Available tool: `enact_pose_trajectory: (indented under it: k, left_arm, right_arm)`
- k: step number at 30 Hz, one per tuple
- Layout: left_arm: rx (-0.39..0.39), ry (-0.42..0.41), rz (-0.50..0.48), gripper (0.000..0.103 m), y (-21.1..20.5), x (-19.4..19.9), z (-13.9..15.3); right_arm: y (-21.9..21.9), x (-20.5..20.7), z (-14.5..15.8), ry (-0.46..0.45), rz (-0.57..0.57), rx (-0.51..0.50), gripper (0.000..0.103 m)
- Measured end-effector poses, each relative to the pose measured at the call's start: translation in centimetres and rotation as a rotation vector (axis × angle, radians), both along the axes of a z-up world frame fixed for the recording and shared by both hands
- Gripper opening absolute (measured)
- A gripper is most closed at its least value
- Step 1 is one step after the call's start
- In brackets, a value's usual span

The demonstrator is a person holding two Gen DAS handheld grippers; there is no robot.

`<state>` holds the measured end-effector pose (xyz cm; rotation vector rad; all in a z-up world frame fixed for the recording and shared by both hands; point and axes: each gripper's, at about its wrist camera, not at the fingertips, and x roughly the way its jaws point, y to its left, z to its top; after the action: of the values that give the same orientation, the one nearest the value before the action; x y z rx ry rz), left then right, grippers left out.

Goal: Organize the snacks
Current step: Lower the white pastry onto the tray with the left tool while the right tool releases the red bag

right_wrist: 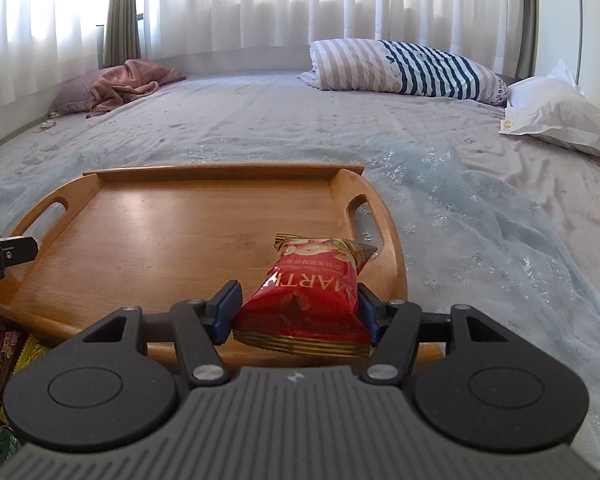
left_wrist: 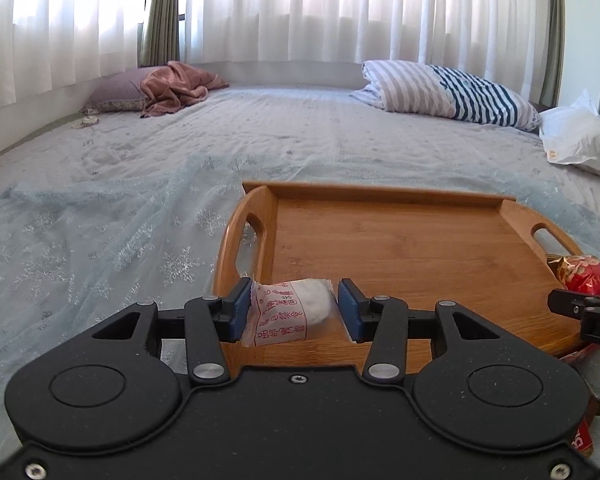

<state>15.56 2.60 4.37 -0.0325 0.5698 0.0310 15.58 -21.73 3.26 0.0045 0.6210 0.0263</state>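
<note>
Since both grippers sit over the near edge of the tray, we read this as two snacks about to be set down together.

left wrist view:
- left gripper (left_wrist: 296, 310): jaws partly closed on the white packet (left_wrist: 290, 312); left pad touches the wrapper, right pad looks just off it, so we judge the hold light.
- white packet: clear wrapper, red print, pale round cake inside; held above the tray's near-left corner.
- tray (left_wrist: 400, 200): bamboo, two handle cut-outs, floor bare; it lies on the bedsheet (left_wrist: 120, 168), likely as the sorting spot.
- right side: red packet (left_wrist: 588, 276) and the tip of the other tool show at the frame edge.

right wrist view:
- right gripper (right_wrist: 298, 312): jaws closed firmly on the red packet (right_wrist: 312, 300), pinched across its width, nose pointing away.
- red packet: over the tray's (right_wrist: 220, 172) near-right corner, beside the right handle.
- loose snacks (right_wrist: 0, 356): heap off the tray at lower left, still unsorted.
- left gripper (right_wrist: 8, 252): only a tip is visible.
</note>
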Motion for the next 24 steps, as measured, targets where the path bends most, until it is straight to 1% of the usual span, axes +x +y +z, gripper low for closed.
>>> enact_pose_trajectory:
  k: [5, 10, 14, 21, 24]
  left_arm:
    - [0.001, 0.03, -0.004, 0.045, -0.1, 1.3, -0.9]
    - [0.002, 0.054, -0.01, 0.045, 0.0, 2.1, -1.5]
    - [0.022, 0.057, -0.02, 0.045, -0.4, 2.2, -1.8]
    - [0.03, 0.056, -0.036, 0.045, -0.5, 2.0, -1.8]
    - [0.043, 0.055, -0.042, 0.045, -0.7, 1.8, -1.7]
  right_arm:
    - [0.2, 1.3, -0.8, 0.026, 0.031, -0.008, 0.063]
    - [-0.1, 1.8, -1.0, 0.051, 0.058, 0.02, 0.064]
    - [-0.1, 1.9, -0.9, 0.049, 0.067, -0.014, 0.065]
    - [-0.2, 1.6, -0.4, 0.037, 0.063, -0.048, 0.068]
    - [-0.2, 1.5, -0.4, 0.037, 0.052, -0.065, 0.071]
